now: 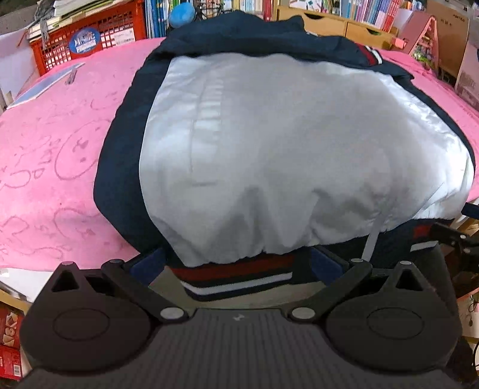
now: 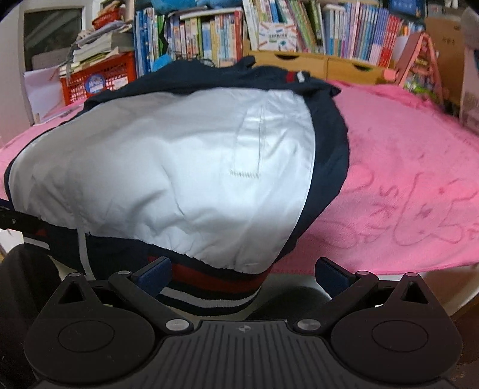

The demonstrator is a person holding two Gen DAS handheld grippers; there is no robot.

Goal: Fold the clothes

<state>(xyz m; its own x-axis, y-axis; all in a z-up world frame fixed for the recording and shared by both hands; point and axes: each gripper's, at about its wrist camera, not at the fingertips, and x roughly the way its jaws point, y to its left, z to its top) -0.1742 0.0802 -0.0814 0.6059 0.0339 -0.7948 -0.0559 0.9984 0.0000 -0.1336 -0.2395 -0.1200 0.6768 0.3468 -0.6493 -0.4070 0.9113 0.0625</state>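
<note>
A navy jacket (image 1: 119, 167) lies spread on the pink towel (image 1: 54, 167), its white lining (image 1: 293, 155) facing up. Its red, white and navy striped hem (image 1: 236, 278) hangs over the near table edge. My left gripper (image 1: 238, 264) is open, fingers wide apart, with the hem's left part lying between them. In the right wrist view the same jacket (image 2: 329, 155) fills the left half, white lining (image 2: 179, 167) up. My right gripper (image 2: 244, 275) is open too; the striped hem (image 2: 209, 287) sits beside its left finger (image 2: 155, 273), while its right finger (image 2: 330, 275) stands off the cloth.
The pink towel (image 2: 404, 185) covers the table to the right of the jacket. A red crate (image 1: 89, 39), stacked papers (image 2: 95, 48), bookshelves (image 2: 299, 27) and wooden drawers (image 2: 314, 62) line the far side. A pink toy frame (image 2: 419, 59) stands at the back right.
</note>
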